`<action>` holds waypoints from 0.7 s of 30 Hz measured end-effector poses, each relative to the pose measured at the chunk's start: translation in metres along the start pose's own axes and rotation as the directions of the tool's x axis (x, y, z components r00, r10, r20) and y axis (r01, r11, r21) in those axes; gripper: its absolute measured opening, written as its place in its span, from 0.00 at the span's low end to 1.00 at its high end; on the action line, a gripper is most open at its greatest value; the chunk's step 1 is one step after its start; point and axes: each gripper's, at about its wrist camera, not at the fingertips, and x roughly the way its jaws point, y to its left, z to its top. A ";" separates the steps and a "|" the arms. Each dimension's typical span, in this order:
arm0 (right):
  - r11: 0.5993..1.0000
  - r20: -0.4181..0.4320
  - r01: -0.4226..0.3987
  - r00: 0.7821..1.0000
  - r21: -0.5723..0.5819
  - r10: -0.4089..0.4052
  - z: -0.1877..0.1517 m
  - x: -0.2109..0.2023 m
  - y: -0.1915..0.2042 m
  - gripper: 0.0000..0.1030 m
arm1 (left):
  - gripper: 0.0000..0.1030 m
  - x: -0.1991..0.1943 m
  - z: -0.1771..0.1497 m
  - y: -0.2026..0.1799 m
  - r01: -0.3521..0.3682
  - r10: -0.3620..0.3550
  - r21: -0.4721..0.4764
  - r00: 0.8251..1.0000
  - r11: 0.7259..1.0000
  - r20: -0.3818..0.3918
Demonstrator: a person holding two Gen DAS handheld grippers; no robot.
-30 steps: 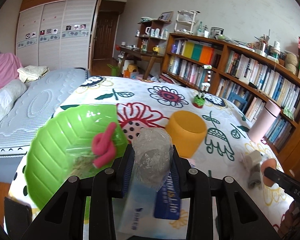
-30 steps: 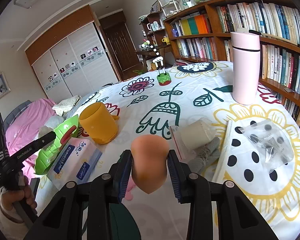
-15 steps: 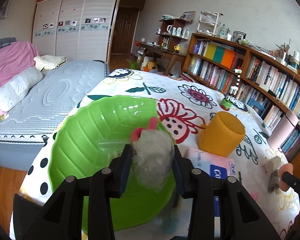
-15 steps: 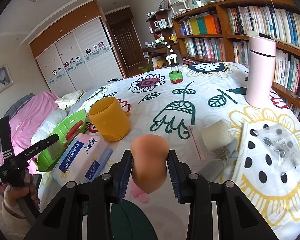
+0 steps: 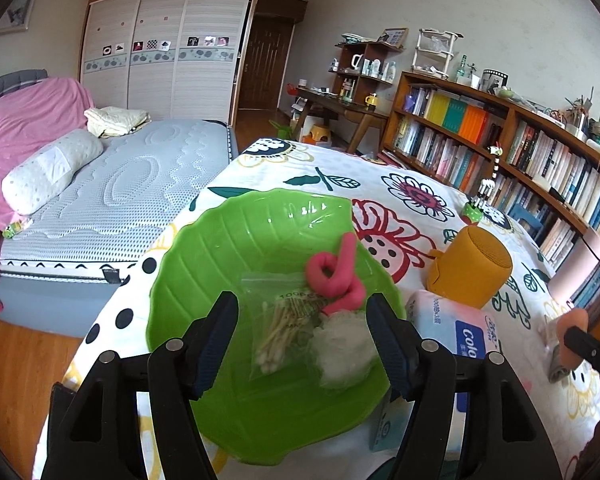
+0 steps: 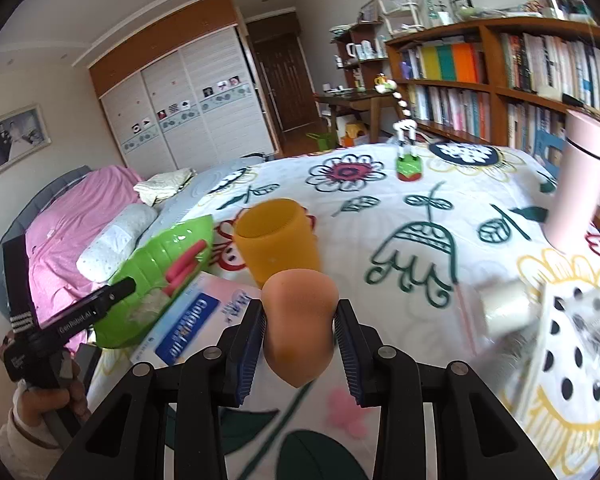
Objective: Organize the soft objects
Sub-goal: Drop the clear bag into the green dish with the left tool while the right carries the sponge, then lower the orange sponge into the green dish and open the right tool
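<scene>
Cotton bag (image 5: 342,350) in green bowl (image 5: 236,248)

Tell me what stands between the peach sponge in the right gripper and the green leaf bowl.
The tissue pack lies low on the table directly between the peach sponge, clamped in the right gripper, and the green leaf bowl. The yellow cup stands just off that line. Carried above the pack, the sponge likely passes clear.
</scene>
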 end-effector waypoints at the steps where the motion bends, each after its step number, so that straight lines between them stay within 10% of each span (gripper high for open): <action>1: 1.000 0.002 -0.017 1.000 -0.010 0.017 0.004 0.004 0.007 0.38 | 0.66 -0.001 -0.001 0.001 -0.004 0.004 0.003 1.000 1.000 0.000; 21: 0.960 -0.077 -0.241 0.970 -0.140 0.233 0.035 0.071 0.108 0.38 | 0.70 -0.018 -0.004 0.023 -0.060 0.060 -0.031 0.998 0.998 0.010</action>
